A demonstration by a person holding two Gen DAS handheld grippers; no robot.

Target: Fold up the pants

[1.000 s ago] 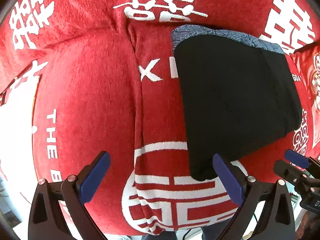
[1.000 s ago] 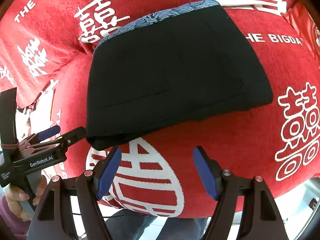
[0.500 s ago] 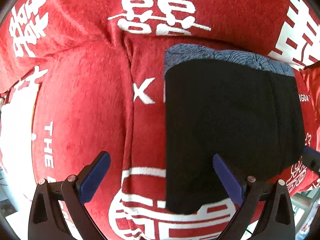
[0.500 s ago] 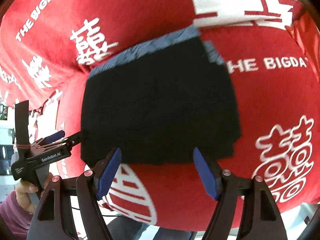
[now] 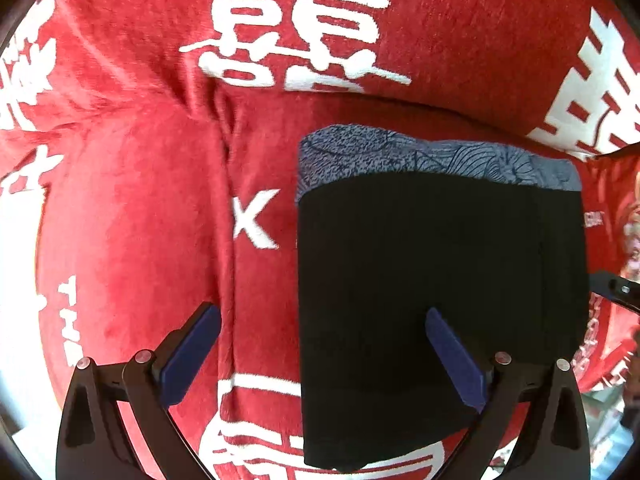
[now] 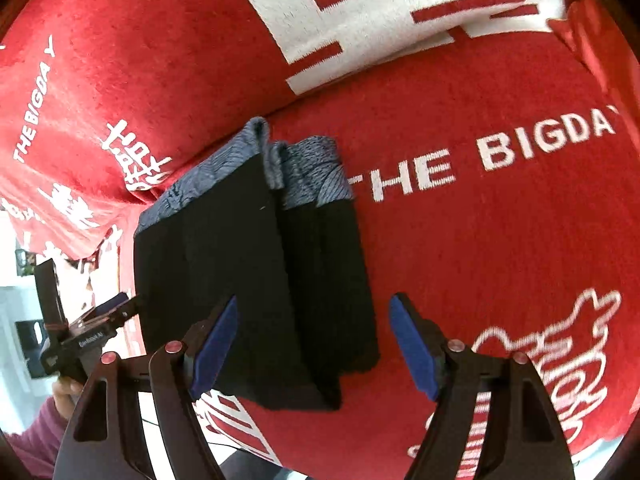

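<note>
**Black bundle sits folded on the red blanket, both grippers wide open**

Black fabric, folded into a compact block — the pants (image 5: 440, 300) lie flat on the red blanket (image 5: 132, 220), a blue-grey patterned waistband (image 5: 432, 158) showing along their far edge at twelve o'clock. From the left wrist camera, the left gripper (image 5: 320, 356) points down over the near left edge of the bundle, its blue pads spread wide: the left finger (image 5: 188, 354) is over bare blanket at about eight o'clock, the right finger (image 5: 454, 360) over the black cloth, and nothing is pinched between them. At three o'clock of that view a dark tip of the other tool just pokes in.

Over to the right wrist camera (a much more slanted look): the right gripper (image 6: 316, 348) also stands wide, nothing clamped, with the bundle's near right corner between and beyond its pads. Here the fold shows as two stacked layers, the waistband doubled at eleven o'clock. White lettering, "THE BIGDAY" (image 6: 480, 156), runs across the blanket at two o'clock. At nine o'clock a hand (image 6: 66, 390) in a purple sleeve grips the left tool.
</note>
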